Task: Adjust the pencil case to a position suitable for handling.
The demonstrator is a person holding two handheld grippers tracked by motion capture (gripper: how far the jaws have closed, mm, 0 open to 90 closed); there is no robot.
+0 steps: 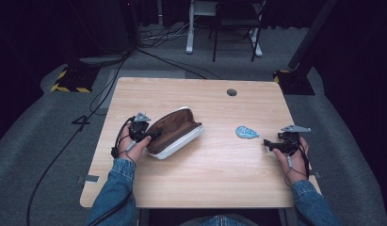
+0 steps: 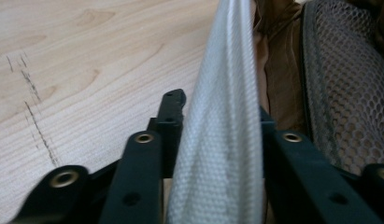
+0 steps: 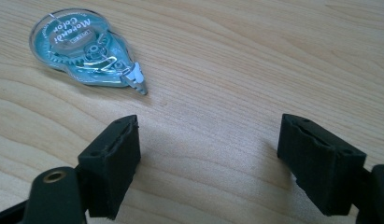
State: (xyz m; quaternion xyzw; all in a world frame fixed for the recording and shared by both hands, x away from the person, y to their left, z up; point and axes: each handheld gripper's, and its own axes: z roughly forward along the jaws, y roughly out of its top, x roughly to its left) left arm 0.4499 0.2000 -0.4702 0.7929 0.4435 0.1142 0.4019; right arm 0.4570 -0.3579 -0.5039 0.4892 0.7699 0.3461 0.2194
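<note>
An open pencil pouch [image 1: 174, 132], white outside and brown inside, lies left of centre on the wooden table [image 1: 205, 183]. My left gripper [image 1: 156, 134] is shut on the pouch's white fabric rim [image 2: 222, 140] at its near left end, one jaw outside and one inside the opening. A grey mesh pocket [image 2: 344, 93] lines the inside. A teal correction tape roller [image 1: 246, 132] lies right of centre. My right gripper [image 1: 268, 143] rests low over the table just right of it, open, with bare wood between its jaws [image 3: 208, 154]. The roller [image 3: 82, 49] lies ahead and to the left.
A round cable hole [image 1: 231, 92] sits near the table's far edge. Beyond the table are floor cables [image 1: 106, 75], a desk frame with a chair [image 1: 229, 23], and stand bases with yellow-black tape [image 1: 68, 82].
</note>
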